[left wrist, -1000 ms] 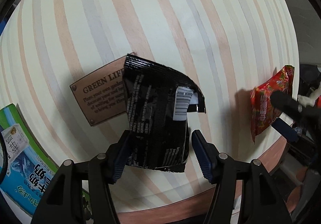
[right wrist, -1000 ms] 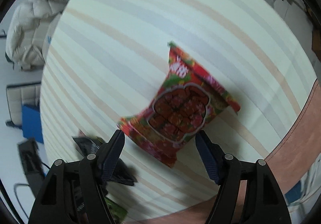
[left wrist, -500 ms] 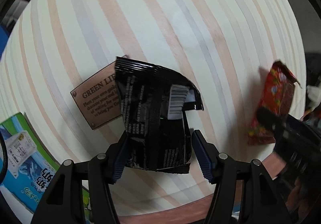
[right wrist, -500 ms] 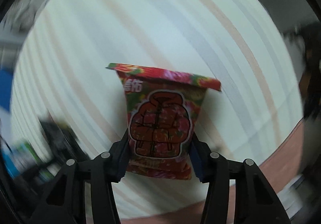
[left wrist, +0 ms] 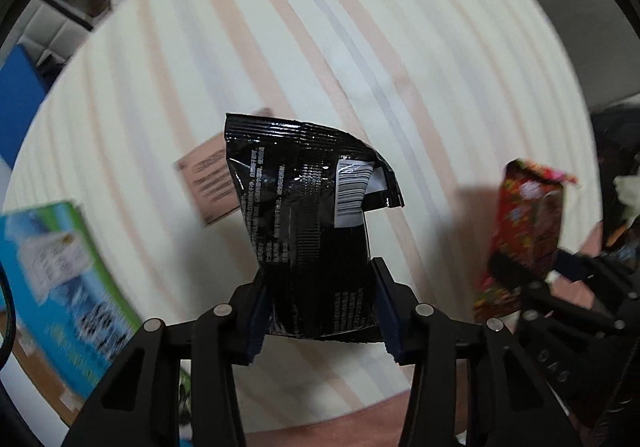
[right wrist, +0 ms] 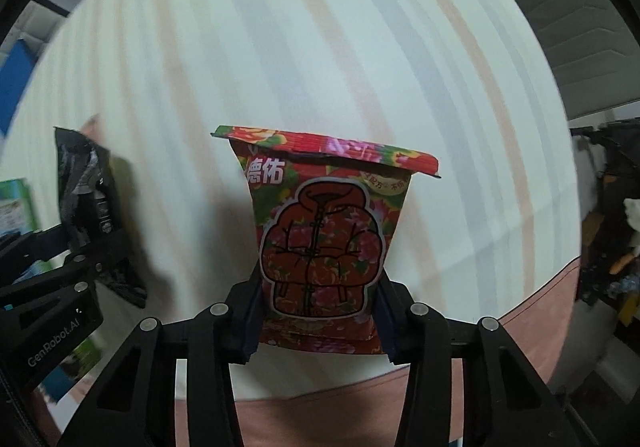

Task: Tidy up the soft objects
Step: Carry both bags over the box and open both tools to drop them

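Note:
My left gripper [left wrist: 320,295] is shut on a black foil packet [left wrist: 308,215] with a white barcode label, held upright above the striped tablecloth [left wrist: 360,47]. My right gripper [right wrist: 318,307] is shut on a red flowered packet [right wrist: 324,239] printed with a padded jacket, also lifted off the cloth. The red packet shows at the right of the left wrist view [left wrist: 524,231]. The black packet shows at the left of the right wrist view [right wrist: 88,207].
A brown "GREEN LIFE" label [left wrist: 208,179] is sewn on the cloth behind the black packet. A blue-green pack [left wrist: 60,279] lies at the left table edge. The pink table border [right wrist: 520,327] runs along the near side. Dark clutter [right wrist: 612,231] stands off the table's right.
Both grippers closed on their packets and lifted them off the cloth. The red packet turned upright in the right gripper. Both views rose and tilted.

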The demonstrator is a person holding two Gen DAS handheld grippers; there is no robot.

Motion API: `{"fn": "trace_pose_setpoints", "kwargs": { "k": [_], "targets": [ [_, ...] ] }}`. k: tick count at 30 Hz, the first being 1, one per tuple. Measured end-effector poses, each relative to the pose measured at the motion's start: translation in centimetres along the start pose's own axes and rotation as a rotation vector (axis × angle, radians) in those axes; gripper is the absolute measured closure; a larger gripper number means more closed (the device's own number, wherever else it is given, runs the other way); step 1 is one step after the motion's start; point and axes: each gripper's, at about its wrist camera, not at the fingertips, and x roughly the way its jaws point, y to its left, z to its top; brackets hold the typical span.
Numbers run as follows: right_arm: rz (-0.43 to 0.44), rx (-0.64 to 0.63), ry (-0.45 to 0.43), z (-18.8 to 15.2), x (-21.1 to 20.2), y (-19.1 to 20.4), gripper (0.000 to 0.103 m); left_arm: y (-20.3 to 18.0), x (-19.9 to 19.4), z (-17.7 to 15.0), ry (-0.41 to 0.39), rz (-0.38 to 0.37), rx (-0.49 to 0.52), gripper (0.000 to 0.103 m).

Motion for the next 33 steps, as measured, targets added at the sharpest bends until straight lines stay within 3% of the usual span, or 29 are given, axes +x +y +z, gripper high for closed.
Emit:
{"fn": "trace_pose_setpoints", "kwargs": {
  "k": [5, 9, 13, 17, 21, 25, 33],
  "targets": [
    [0.102, -0.105, -0.098, -3.9, -5.9, 5.5, 0.055, 3.3, -7.4, -4.6, -0.142, -0.052, -0.046, 0.06],
    [0.178, -0.242, -0.158, -7.3, -10.9, 11.9, 0.055, 8.7, -13.2, -9.9, -0.246, -0.012, -0.101, 0.06],
    [0.233, -0.372, -0.171, -10.8, -14.0, 17.4, 0.055, 15.5, -15.4, -14.7, -0.269, 0.02, -0.191, 0.06],
    [0.233, -0.482, -0.186, -13.9, -15.0, 22.4, 0.055, 23.1, -16.8, -19.4, -0.27, 0.049, -0.316, 0.059],
    [0.215, -0.535, -0.184, -13.9, -15.5, 25.8, 0.055, 30.3, -14.2, -22.6, -0.244, 0.058, -0.455, 0.059],
    [0.151, -0.579, -0.196, -13.2, -14.4, 28.7, 0.055, 35.1, -12.2, -23.8, -0.208, 0.072, -0.534, 0.059],
    [0.038, -0.571, -0.159, -10.6, -10.8, 32.8, 0.055, 38.6, -9.1, -22.6, -0.149, 0.101, -0.553, 0.059]
  ]
}}
